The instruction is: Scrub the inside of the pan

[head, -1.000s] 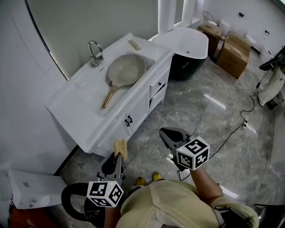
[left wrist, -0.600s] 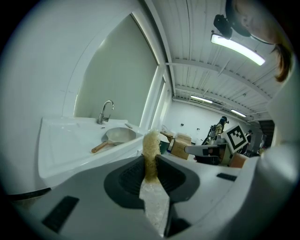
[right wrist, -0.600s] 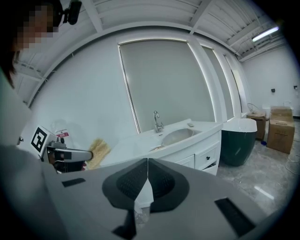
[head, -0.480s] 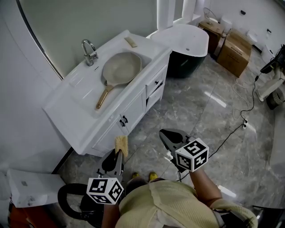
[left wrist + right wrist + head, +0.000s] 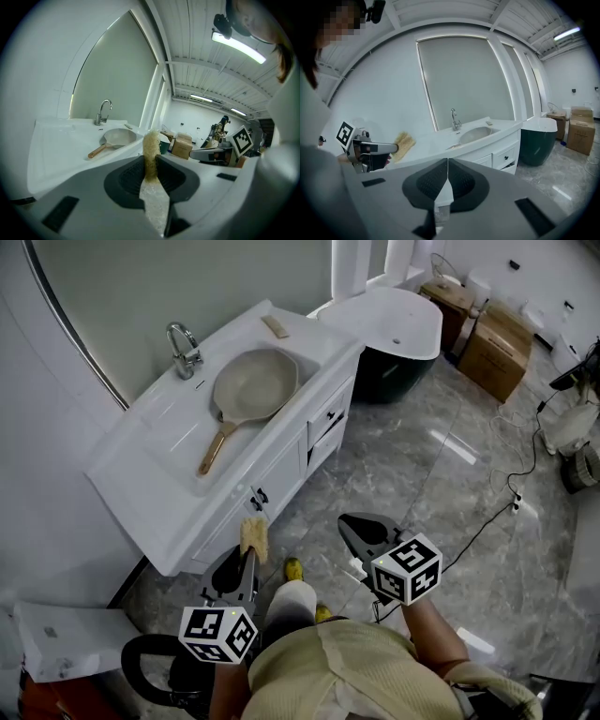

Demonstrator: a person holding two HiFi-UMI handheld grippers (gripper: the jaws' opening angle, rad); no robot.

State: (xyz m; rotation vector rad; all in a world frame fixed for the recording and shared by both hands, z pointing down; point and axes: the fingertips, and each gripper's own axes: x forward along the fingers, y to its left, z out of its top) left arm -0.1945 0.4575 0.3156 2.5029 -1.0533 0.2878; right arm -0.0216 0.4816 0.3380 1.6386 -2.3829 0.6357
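A beige pan (image 5: 255, 382) with a wooden handle (image 5: 214, 448) lies in the basin of the white vanity (image 5: 141, 493), below the faucet (image 5: 183, 348). My left gripper (image 5: 247, 557) is shut on a yellow scrub sponge (image 5: 253, 537), held in the air just short of the vanity's front edge. In the left gripper view the sponge (image 5: 151, 145) stands up between the jaws, with the pan (image 5: 119, 137) beyond it. My right gripper (image 5: 354, 524) hangs over the floor, shut with nothing in it. In the right gripper view the pan (image 5: 476, 134) is far off.
A small block (image 5: 275, 327) sits at the vanity's far corner. A white and dark tub (image 5: 398, 334) stands past the vanity, with cardboard boxes (image 5: 497, 352) behind. A cable (image 5: 506, 502) runs across the grey floor. The person's knee (image 5: 291, 601) shows between the grippers.
The person has stepped toward the vanity, one leg coming forward. The left gripper with the sponge has come closer to the vanity's front edge; the right gripper has barely shifted.
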